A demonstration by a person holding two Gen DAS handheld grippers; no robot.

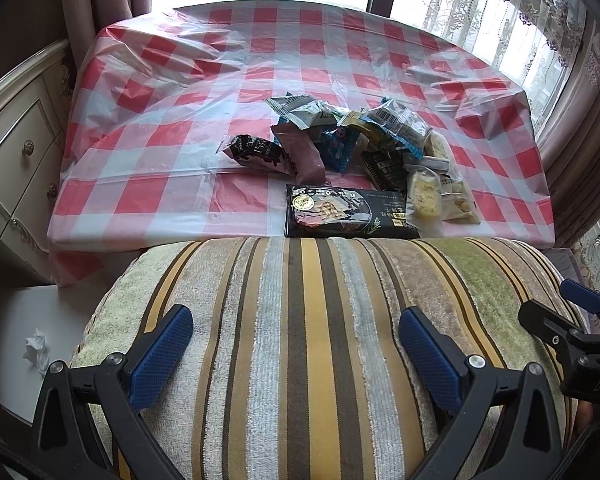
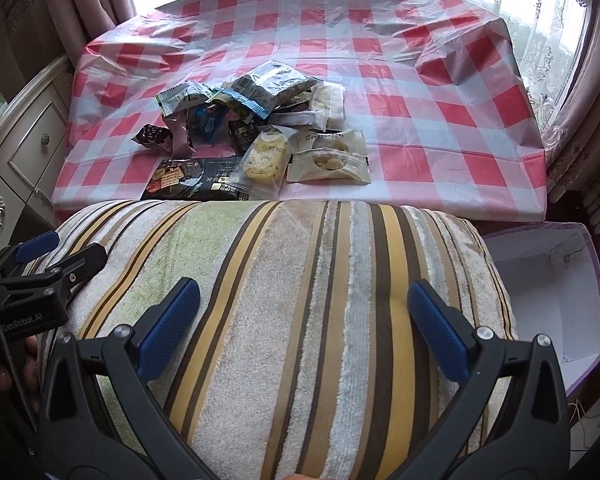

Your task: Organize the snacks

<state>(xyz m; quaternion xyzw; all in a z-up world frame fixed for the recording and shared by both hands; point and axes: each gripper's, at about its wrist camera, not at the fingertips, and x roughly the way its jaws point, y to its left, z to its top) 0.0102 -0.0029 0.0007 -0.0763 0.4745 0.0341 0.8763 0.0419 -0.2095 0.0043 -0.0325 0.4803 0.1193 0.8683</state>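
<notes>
A heap of wrapped snacks lies on the red-and-white checked tablecloth. Nearest the table's front edge is a long black cracker pack, with a clear bag holding a pale cake and a cream pouch beside it. My left gripper hovers open over a striped cushion, holding nothing. My right gripper is open over the same cushion, also empty. Each gripper shows at the edge of the other's view.
A cream drawer cabinet stands left of the table. An open lilac box sits right of the cushion. A crumpled tissue lies on a white surface at the lower left. Curtains and a bright window lie behind the table.
</notes>
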